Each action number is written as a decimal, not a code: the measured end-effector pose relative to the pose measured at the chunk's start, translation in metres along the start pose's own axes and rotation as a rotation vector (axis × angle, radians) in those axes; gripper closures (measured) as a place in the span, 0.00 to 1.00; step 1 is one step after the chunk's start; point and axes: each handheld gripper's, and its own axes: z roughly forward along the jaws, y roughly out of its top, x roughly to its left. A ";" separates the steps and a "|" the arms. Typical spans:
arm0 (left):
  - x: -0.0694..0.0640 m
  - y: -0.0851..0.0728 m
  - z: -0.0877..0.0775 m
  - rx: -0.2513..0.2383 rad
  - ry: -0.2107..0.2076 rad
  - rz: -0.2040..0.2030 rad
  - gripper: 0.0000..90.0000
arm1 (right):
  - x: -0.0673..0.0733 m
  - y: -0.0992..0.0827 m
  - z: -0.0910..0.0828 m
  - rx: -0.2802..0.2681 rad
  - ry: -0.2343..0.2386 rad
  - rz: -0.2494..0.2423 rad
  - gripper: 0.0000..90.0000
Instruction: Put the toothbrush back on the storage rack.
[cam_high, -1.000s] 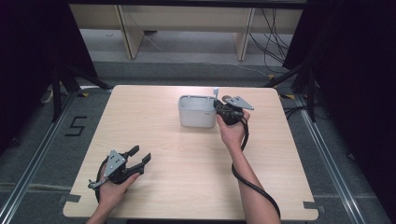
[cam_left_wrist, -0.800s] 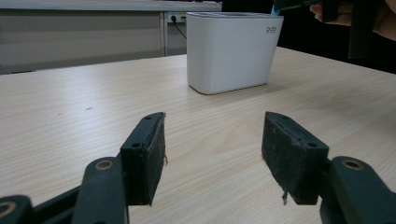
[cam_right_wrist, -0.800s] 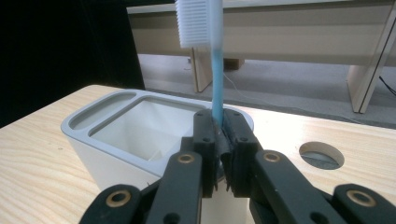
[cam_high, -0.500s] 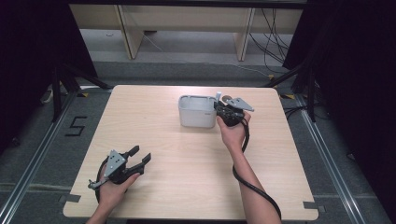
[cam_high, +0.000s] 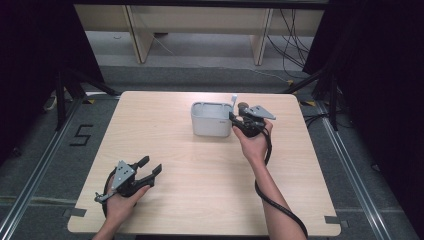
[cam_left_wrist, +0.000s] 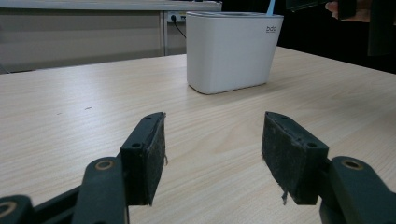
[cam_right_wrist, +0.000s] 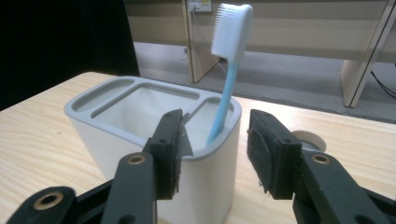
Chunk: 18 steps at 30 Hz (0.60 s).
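Observation:
A white holder (cam_high: 211, 119) with a grey rim stands at the back middle of the table. A toothbrush (cam_right_wrist: 229, 70) with a blue handle and white head stands upright in its end compartment, also visible as the toothbrush (cam_high: 233, 100) from above. My right gripper (cam_high: 234, 120) sits just right of the holder (cam_right_wrist: 121, 121). Its jaws have just been opening, and the right gripper (cam_right_wrist: 212, 154) now stands wide with the handle in the gap, untouched by the pads. Near the front left, my left gripper (cam_high: 151, 165) rests open and holds nothing; the left gripper (cam_left_wrist: 212, 158) faces the holder (cam_left_wrist: 231, 51).
The wooden table (cam_high: 200, 175) has bare room across its middle and front. A small round fitting (cam_right_wrist: 303, 139) lies on the tabletop just behind the right jaw. Pale furniture legs and cables stand on the floor beyond the far edge.
The right gripper's jaws have spread apart next to the holder, and the toothbrush stays standing in its compartment. The left hand and its gripper have kept still.

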 end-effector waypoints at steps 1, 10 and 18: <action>0.000 0.000 0.000 0.000 0.000 0.000 0.44 | 0.001 0.000 -0.003 0.014 -0.001 0.026 0.61; -0.001 -0.001 0.002 -0.017 -0.006 -0.004 0.44 | -0.004 -0.009 -0.021 0.060 0.025 0.018 0.60; -0.001 -0.001 0.002 -0.015 -0.006 -0.001 0.44 | -0.006 -0.019 -0.040 0.088 0.034 0.009 0.60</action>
